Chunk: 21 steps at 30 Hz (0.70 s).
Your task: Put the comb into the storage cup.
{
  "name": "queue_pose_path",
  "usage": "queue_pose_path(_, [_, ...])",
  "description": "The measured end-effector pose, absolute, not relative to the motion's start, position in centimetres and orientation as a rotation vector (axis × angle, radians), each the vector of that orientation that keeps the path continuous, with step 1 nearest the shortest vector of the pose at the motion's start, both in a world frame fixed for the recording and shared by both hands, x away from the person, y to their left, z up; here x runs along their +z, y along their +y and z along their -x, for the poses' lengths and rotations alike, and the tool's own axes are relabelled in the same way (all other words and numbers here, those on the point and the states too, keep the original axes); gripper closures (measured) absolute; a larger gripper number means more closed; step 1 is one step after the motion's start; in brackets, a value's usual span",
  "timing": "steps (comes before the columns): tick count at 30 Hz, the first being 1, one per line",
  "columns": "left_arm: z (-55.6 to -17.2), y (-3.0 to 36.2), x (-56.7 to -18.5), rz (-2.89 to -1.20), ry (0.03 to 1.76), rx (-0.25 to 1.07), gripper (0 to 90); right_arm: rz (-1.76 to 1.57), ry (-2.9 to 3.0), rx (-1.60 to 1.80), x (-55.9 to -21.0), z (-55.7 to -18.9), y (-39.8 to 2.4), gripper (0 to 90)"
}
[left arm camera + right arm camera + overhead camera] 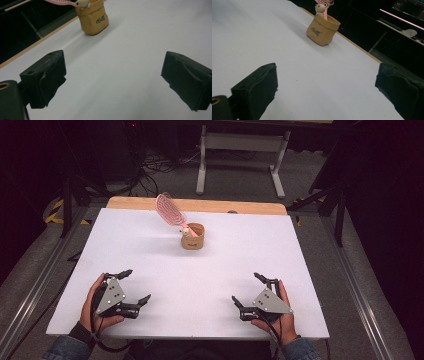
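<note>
One marking found: short dark cursive word printed on the side of the tan pot (93, 20), also seen in the right gripper view (322, 30). Too small and slanted to read with certainty. No other text, numbers or signs legible.

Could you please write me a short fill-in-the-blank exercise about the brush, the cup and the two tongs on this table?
1. The pink brush stands handle-down in the tan ____.
2. The left tongs have their jaws ____.
3. The right tongs hold ____.
4. The brush head leans toward the table's ____ edge.

Missing words: cup; open; nothing; far
</note>
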State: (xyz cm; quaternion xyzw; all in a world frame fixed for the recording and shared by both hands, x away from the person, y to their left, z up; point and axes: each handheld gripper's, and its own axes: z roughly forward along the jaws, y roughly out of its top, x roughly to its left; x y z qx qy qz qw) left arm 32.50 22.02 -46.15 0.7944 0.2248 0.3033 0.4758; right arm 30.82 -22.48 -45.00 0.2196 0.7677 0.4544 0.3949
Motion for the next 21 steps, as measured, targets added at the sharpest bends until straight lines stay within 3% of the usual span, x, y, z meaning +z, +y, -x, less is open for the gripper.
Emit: queue_pose_path(21, [-33.0, 23.3, -46.6, -1.918, 0.615, 0.723, 6.5, -0.553, 1.954, 1.148, -45.1, -30.8, -22.6, 4.3])
